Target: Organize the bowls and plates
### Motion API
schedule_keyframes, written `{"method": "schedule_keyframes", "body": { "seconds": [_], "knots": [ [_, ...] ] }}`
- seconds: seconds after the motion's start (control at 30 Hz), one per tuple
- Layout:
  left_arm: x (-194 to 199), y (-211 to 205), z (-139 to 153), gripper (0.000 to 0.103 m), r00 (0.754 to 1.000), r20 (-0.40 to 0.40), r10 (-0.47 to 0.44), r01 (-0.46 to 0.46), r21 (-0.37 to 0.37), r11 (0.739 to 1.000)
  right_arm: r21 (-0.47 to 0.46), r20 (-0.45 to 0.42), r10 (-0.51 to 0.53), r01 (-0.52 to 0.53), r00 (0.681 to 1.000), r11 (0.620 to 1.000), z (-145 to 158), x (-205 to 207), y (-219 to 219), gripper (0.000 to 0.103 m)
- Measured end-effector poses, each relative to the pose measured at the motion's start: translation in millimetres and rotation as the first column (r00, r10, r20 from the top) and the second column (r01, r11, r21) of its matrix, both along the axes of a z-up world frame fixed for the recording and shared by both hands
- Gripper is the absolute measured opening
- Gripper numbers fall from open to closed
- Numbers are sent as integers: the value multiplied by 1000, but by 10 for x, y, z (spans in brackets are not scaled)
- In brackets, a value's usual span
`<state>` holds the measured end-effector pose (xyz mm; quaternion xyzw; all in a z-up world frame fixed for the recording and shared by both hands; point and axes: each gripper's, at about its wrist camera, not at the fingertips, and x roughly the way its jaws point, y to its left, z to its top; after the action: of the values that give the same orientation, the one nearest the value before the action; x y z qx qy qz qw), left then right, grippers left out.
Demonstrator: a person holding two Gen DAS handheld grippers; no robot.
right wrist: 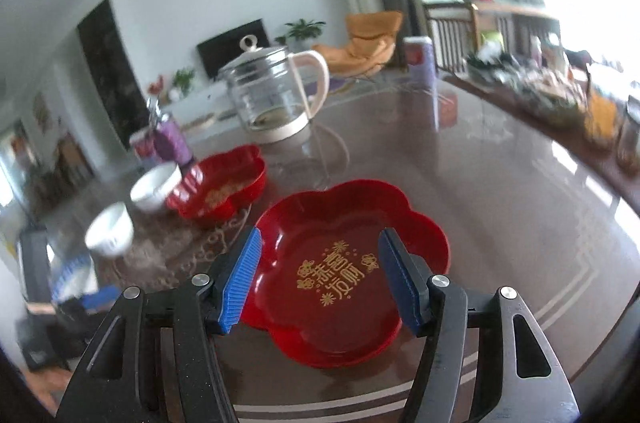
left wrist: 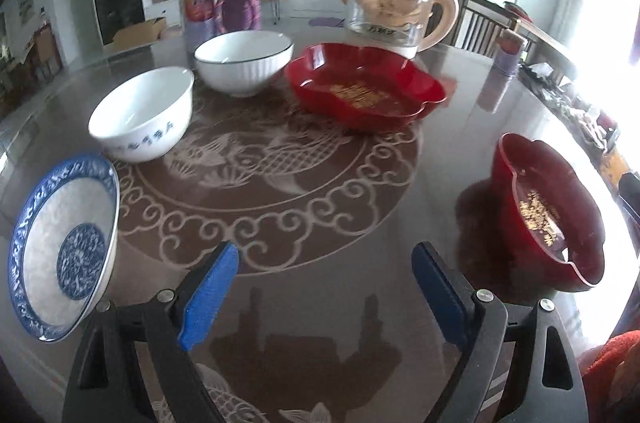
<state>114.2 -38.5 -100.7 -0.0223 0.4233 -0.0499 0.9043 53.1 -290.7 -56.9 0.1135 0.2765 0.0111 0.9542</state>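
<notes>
I had both tongs spread wide and empty, the right gripper [right wrist: 320, 281] straddling the near red flower-shaped plate [right wrist: 344, 327], its twin [right wrist: 218, 189] at 10 o'clock for stacking.

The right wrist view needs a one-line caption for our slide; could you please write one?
Open right claw poised above a red flower-shaped plate with gold lettering; a second red plate, two white bowls and a glass kettle beyond.

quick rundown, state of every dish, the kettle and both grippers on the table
left gripper: open, nothing between the jaws
right gripper: open, over the near red plate
near red plate: upright, empty
far red plate: upright, empty
two white bowls: upright, empty
blue-rimmed plate: upright, empty
glass kettle: lid on
</notes>
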Motion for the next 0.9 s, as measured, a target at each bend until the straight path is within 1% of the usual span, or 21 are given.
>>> {"method": "schedule_keyframes", "body": {
  "seconds": [0.07, 0.27, 0.43, 0.67, 0.9],
  "knots": [
    [-19, 36, -23, 88, 1000, -2, 10, -10, 9, 1000, -7, -5, 13, -13, 1000, 1000, -22, 26, 41, 65],
    [-25, 81, -99, 88, 999, -27, 30, -29, 9, 1000, -6, 0, -2, 2, 1000, 1000, -32, 17, 35, 65],
    [-26, 70, -87, 88, 999, -21, 29, -28, 11, 1000, -2, -5, -9, 9, 1000, 1000, -44, 21, 10, 65],
    [-19, 86, -81, 88, 999, -22, 34, -33, 12, 999, -66, 10, 18, -18, 1000, 998, -24, 9, 145, 65],
    [-17, 88, -112, 88, 999, -36, 30, -29, 17, 999, -93, 13, 31, -29, 999, 995, -26, 20, 211, 65]
  ]
}}
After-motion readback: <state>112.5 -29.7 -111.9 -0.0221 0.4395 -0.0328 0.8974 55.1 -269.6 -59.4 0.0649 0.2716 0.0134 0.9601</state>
